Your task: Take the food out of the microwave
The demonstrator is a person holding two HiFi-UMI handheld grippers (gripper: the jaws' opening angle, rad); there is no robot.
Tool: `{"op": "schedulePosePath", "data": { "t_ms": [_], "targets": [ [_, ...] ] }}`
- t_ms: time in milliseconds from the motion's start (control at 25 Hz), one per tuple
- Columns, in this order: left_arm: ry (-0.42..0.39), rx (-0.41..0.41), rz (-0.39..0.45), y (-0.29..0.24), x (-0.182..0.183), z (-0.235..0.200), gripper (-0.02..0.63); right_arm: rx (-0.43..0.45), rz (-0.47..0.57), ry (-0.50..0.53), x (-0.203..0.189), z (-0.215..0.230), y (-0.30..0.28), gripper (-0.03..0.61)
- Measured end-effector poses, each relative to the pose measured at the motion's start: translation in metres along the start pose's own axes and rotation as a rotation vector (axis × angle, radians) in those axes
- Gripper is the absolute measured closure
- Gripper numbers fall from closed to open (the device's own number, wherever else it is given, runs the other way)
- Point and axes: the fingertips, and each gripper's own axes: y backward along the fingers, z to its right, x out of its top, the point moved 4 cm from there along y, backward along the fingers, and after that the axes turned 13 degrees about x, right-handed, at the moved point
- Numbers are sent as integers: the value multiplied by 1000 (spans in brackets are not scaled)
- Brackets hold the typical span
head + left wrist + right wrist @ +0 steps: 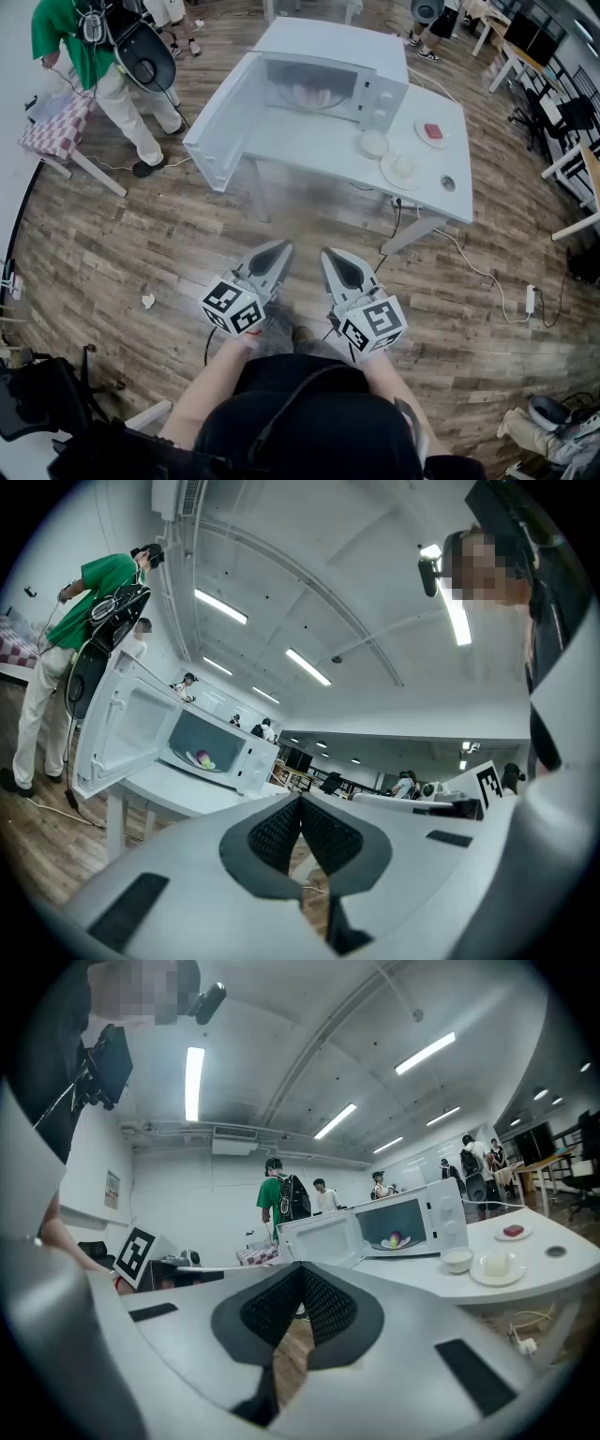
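Food (307, 94) sits on a dish inside the microwave (375, 56), seen through the open front (pink and pale green pieces in the gripper views); neither gripper touches it. The door (220, 131) is swung wide to the left; the microwave stands on a white table (309, 141). On the table, right of the microwave: a small bowl (374, 143); a plate with a pale item (401, 169); a plate with a red item (432, 131). The left gripper (281, 247) has its jaws together, nothing between them; the right gripper (330, 255) likewise, jaws together and empty. Both are held side by side over the wood floor (141, 244), well apart from the table and pointing toward it. A person in a green top (66, 37) stands beyond the door at far left.
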Motion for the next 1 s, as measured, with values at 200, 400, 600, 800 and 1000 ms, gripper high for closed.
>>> {"op": "schedulePosePath", "data": {
  "t_ms": [200, 400, 600, 800, 1000],
  "targets": [
    [-1, 19, 7, 3, 3, 1, 603, -1, 8, 1, 3, -1, 3, 560],
    [-3, 33, 6, 4, 1, 5, 603, 9, 9, -2, 3, 3, 4, 560],
    [27, 58, -21, -1, -10, -11, 603, 29, 5, -13, -4, 9, -5, 560],
    [40, 33, -42, -36, -7, -26, 603, 12, 6, -24, -6, 34, -18, 560],
    [36, -11, -51, -80, 9, -48, 603, -22, -10, -36, -2, 71, -46, 560]
  ]
}}
